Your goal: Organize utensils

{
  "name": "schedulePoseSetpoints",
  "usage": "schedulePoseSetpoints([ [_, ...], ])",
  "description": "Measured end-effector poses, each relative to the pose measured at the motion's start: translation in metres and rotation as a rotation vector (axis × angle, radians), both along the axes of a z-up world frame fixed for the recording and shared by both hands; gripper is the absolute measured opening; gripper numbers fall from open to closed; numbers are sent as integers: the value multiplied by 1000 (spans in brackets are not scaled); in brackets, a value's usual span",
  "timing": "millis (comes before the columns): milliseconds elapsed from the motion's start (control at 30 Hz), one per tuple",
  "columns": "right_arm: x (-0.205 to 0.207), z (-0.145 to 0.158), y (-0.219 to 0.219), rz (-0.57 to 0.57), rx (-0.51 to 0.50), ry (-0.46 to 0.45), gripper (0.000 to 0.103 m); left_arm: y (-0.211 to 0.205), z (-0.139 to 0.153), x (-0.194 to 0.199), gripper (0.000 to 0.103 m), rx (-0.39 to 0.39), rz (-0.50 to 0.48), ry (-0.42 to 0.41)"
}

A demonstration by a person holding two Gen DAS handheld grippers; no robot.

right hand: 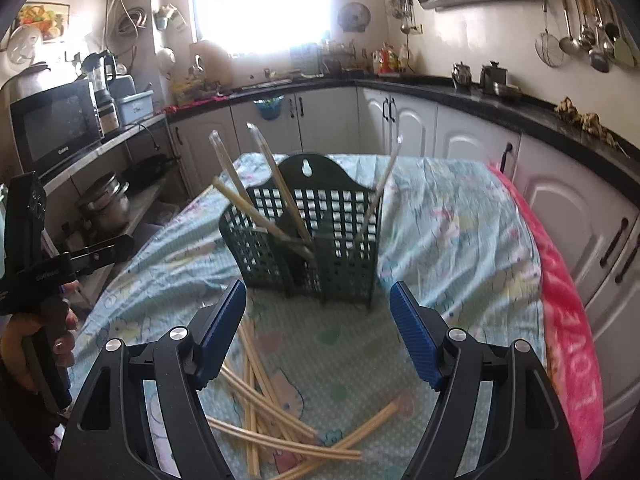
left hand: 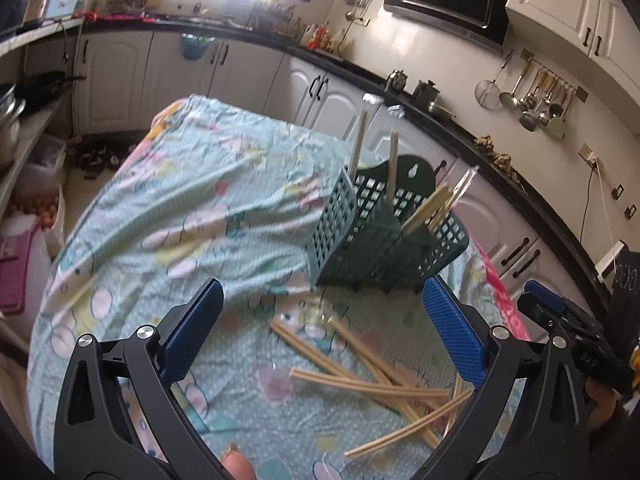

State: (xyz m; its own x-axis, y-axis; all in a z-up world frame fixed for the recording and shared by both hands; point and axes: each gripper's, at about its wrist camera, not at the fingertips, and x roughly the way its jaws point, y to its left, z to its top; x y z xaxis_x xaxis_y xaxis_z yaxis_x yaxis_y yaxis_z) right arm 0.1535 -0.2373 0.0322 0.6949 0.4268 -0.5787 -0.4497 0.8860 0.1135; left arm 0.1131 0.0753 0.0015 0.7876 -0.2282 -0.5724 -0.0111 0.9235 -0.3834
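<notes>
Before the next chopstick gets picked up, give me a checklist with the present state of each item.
1. Left gripper open and holding nothing: ok.
2. Right gripper open and holding nothing: ok.
3. Loose chopsticks lie on the tablecloth below the grippers: ok.
4. Chopsticks separate enough to pick one cleanly: not ok, they cross in a pile.
5. Green basket upright: ok.
6. Room left in the basket compartments: cannot tell.

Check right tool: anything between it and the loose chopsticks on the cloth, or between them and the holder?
Nothing visible blocks either. The right tool is open above the loose chopsticks, which lie crossed on the tablecloth. Only bare cloth lies between the pile and the green slotted holder, which already holds a few wrapped chopsticks.
</notes>
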Motion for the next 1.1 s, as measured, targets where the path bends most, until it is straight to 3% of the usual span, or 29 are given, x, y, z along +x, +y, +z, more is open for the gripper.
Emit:
schedulePoseSetpoints([
  [233, -8, -22, -8, -19, -21, 54, 72, -3, -19, -7, 92, -17, -12, 48],
  [600, -7, -57, -21, -58, -43, 162, 72, -12, -57, -11, 92, -110, -42, 173],
  [800, 2, -74, -30, -81, -43, 236, 66, -19, -77, -8, 78, -191, -76, 237],
  [1100, 14, -97, -40, -106, -18, 361, 54, -18, -98, 10, 62, -250, -69, 309],
])
